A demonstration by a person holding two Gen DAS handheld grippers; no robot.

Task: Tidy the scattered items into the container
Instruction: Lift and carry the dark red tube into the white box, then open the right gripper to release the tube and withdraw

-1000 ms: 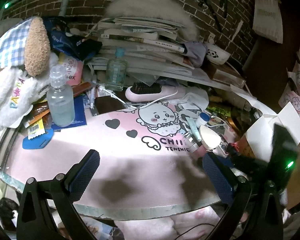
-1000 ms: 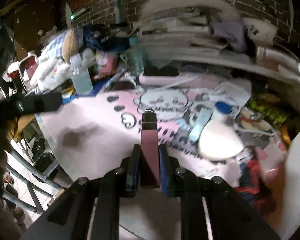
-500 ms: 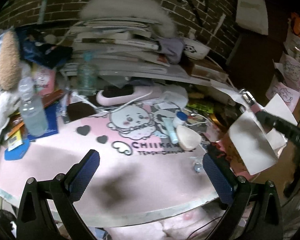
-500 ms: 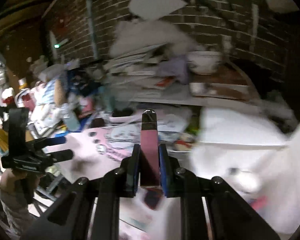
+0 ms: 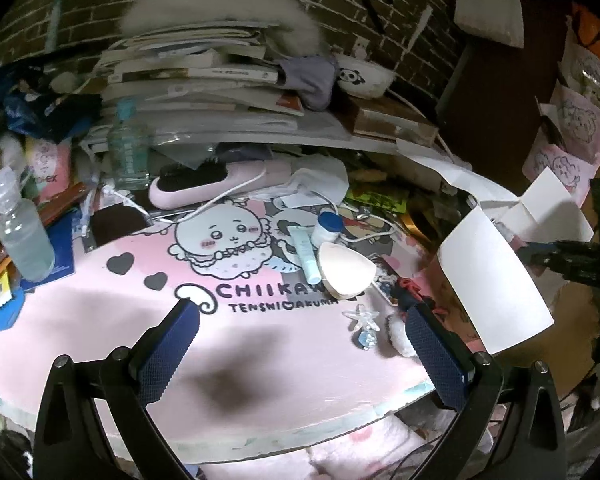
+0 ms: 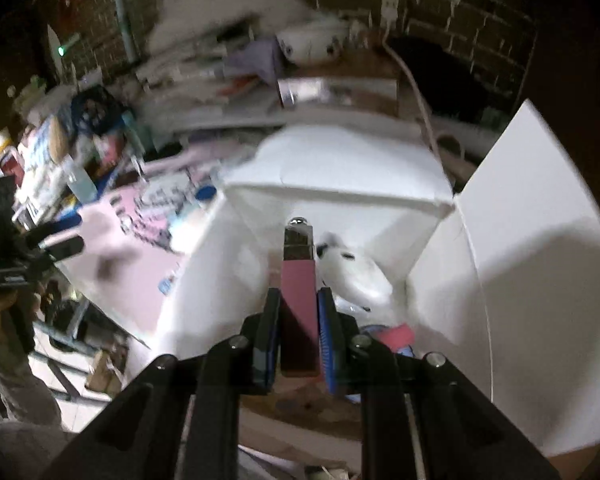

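Observation:
My right gripper (image 6: 298, 300) is shut on a mauve rectangular tube with a silver cap (image 6: 298, 256). It hangs over the open white cardboard box (image 6: 340, 196), which holds a white plush item (image 6: 356, 276) and something pink (image 6: 396, 336). My left gripper (image 5: 300, 354) stands open and empty above the pink cartoon mat (image 5: 100, 320). On the mat lie a beige sponge puff (image 5: 344, 270), a pale green tube (image 5: 306, 252), a small blue-capped bottle (image 5: 326, 228), a clear star charm (image 5: 362, 318) and a white fluffy bit (image 5: 398, 334). The box's flap (image 5: 496, 284) rises at the mat's right edge.
Behind the mat stands a stack of books and papers (image 5: 204, 80), with a panda bowl (image 5: 364, 76) on it. A pink hairbrush (image 5: 212, 184), two clear bottles (image 5: 24, 240) and a white cable (image 5: 228, 196) crowd the back left. A hand (image 6: 4, 308) holds the left gripper.
My right gripper carried the mauve tube from above the mat rightward to over the open white box. The left gripper's view swung slightly right, and it stayed open.

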